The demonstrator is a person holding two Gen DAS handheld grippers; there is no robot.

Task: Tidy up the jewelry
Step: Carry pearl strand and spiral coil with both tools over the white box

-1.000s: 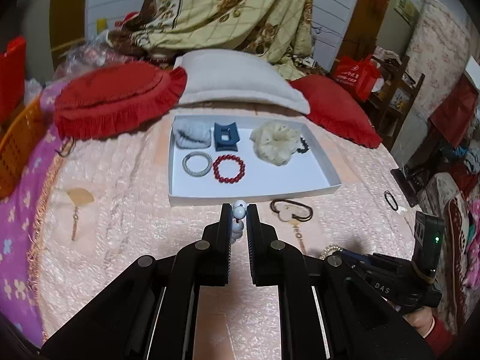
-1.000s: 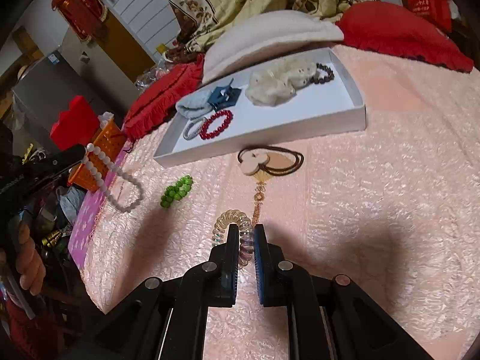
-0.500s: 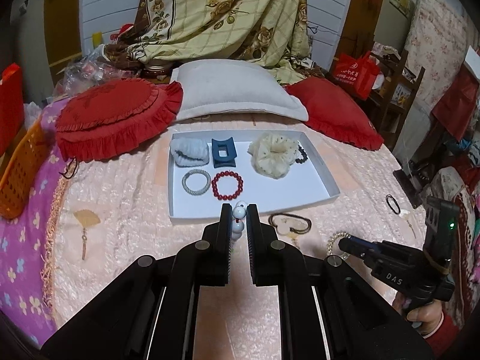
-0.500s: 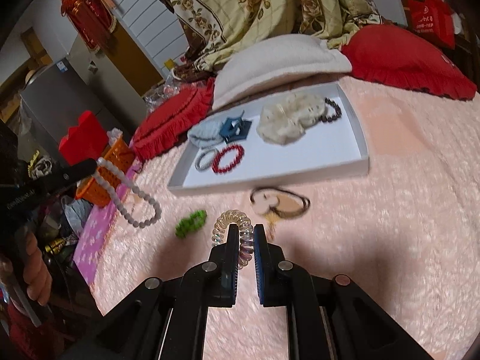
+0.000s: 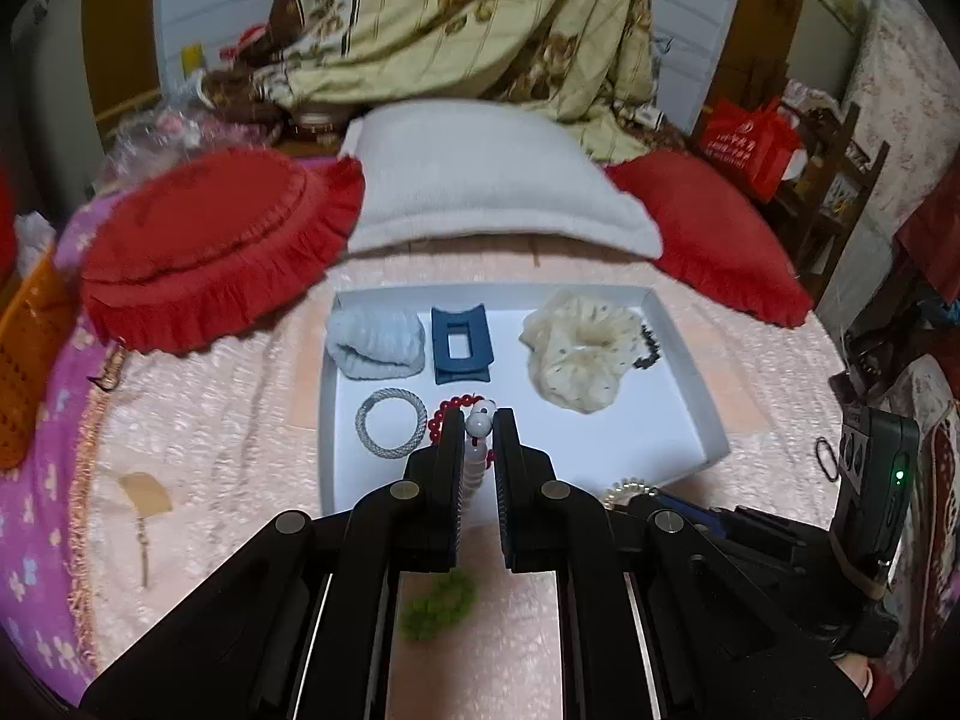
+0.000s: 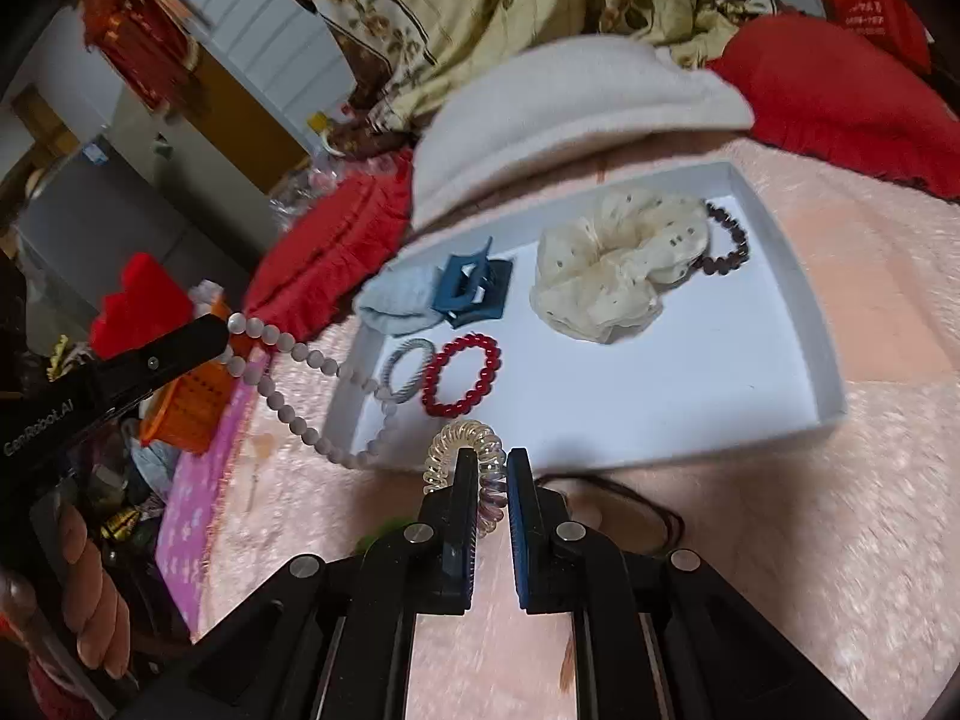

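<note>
Carry-to-tray step: left gripper (image 5: pixel 478 441) jaws clamped on white bead necklace (image 6: pixel 312 360), dangling at the near-left edge of the white tray (image 6: pixel 831 360); right gripper (image 6: pixel 493 468) jaws pinching clear spiral hair tie (image 6: pixel 459 444) just before the front rim. Next move likely calls for advancing each over bare tray floor, clear of the red bead bracelet (image 6: pixel 461 375), then releasing.

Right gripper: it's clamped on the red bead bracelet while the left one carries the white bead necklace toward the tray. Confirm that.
Not quite. The right gripper is clamped on the clear spiral hair tie, as the right wrist view shows; the red bead bracelet lies in the white tray. The left gripper does carry the white bead necklace.
</note>
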